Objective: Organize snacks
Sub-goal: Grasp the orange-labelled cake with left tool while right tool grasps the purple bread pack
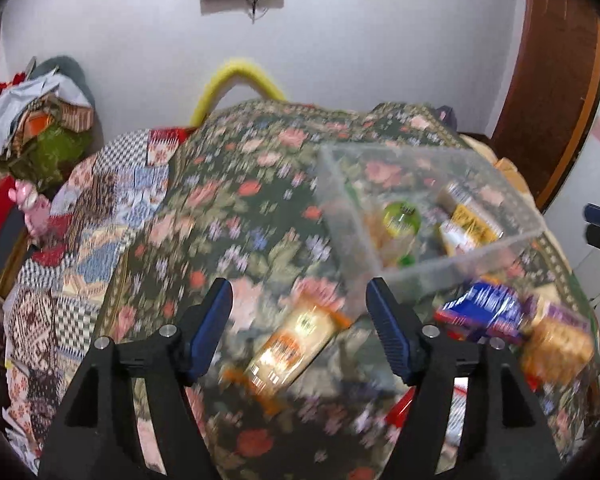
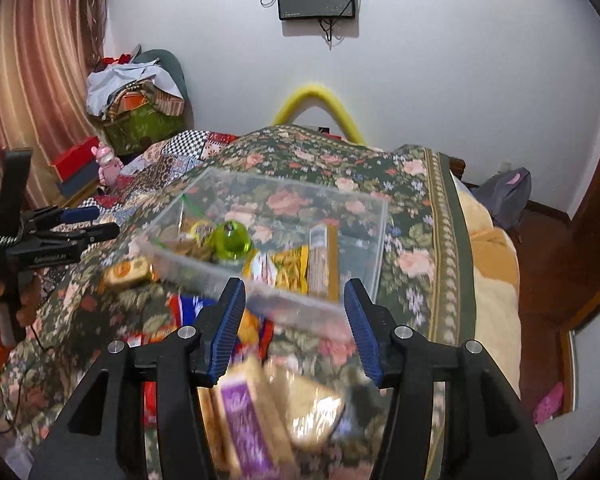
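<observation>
A clear plastic bin stands on a floral bedspread and holds a green round container and a yellow packet. My left gripper is open above an orange-ended biscuit packet, which also shows in the right wrist view. My right gripper is open above a purple biscuit packet. A blue and red packet lies between them.
The bedspread ends at the right with a beige blanket and wooden floor. A patchwork quilt, a pile of clothes and a pink toy lie at the left. A yellow tube arches by the wall.
</observation>
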Demonstrator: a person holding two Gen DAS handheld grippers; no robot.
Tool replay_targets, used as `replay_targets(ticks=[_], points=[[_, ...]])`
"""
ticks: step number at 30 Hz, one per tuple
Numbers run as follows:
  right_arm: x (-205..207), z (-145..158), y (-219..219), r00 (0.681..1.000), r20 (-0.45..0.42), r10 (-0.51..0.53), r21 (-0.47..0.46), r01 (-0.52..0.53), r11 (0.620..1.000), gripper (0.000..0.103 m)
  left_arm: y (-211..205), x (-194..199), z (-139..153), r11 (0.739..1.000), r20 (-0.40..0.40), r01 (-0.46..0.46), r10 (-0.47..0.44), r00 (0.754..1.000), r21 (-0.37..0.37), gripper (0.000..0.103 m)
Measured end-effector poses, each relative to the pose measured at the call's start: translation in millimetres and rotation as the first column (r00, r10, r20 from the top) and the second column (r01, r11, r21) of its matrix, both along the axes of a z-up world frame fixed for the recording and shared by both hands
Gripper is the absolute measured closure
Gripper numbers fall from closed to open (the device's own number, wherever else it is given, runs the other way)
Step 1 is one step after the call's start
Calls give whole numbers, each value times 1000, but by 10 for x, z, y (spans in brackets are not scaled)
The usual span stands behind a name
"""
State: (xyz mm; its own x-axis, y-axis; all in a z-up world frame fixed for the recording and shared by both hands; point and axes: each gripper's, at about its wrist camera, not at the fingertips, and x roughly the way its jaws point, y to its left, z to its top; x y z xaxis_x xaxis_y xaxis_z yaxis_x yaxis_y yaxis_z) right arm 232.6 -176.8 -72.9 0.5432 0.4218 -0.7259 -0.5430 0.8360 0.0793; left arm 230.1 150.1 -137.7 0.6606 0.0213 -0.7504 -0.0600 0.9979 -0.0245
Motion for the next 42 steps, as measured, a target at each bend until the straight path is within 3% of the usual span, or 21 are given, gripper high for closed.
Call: replay_targets(ticks=[8, 16, 17, 22, 36, 38, 42], points=[[-281, -346, -153, 994, -97, -49, 4, 49, 999, 51, 107, 31, -500, 1000, -103, 16, -17, 995, -5, 34], [-451, -473, -206, 987, -152, -52, -10, 51, 999, 49, 9, 219, -868, 999, -165, 48, -46, 985, 7, 34], [-463, -481, -213, 987, -156, -47, -7, 47, 999, 48, -10, 201, -870, 999, -146, 46, -42, 988, 25, 35], [-497, -508, -192, 983, -183, -31, -1, 31, 1000, 47, -69, 89, -843, 998, -138, 60, -58, 989, 13, 68], [-513, -733, 125, 982, -181, 49, -99, -67, 993, 47, -372, -687, -486, 997, -94, 67, -71, 993, -47, 69], [-510, -769, 144, 982, -185, 47, -101, -66, 993, 57, -423, -755, -412, 996, -79, 72, -75, 994, -43, 69], [-547, -721, 114, 985, -169, 45, -64, -57, 996, 62, -501, -826, -273, 996, -54, 83, -85, 995, -45, 69]])
